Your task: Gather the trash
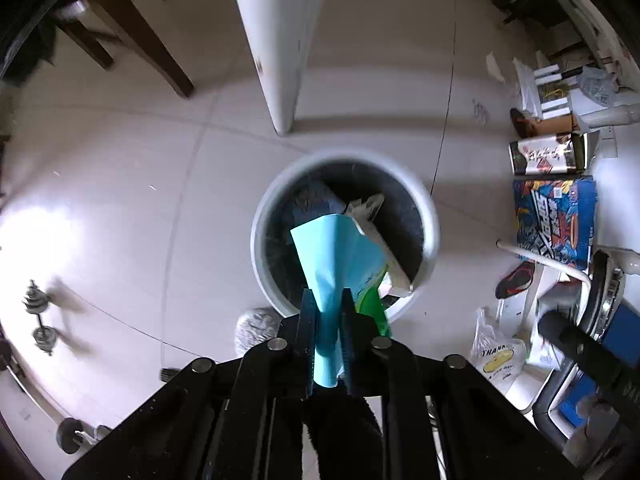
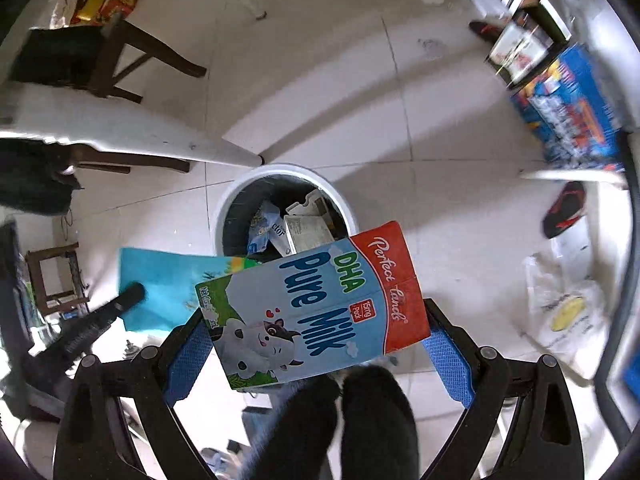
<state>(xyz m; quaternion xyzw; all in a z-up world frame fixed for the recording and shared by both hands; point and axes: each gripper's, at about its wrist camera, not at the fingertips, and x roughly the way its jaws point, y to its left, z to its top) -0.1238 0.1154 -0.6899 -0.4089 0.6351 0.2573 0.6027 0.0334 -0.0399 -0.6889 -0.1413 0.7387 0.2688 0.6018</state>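
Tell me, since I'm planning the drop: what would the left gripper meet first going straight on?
Probably the open white trash bin and the trash already in it; the left gripper points there, holding a blue packet. Depth is unclear.

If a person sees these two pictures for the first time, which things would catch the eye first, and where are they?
First, the milk carton marked "DHA Pure Milk", filling the middle of the right wrist view, clamped between the right gripper's blue pads. Next, the flattened light blue carton pinched in the left gripper, hanging over the white trash bin on the tiled floor. The bin already holds cartons and wrappers.
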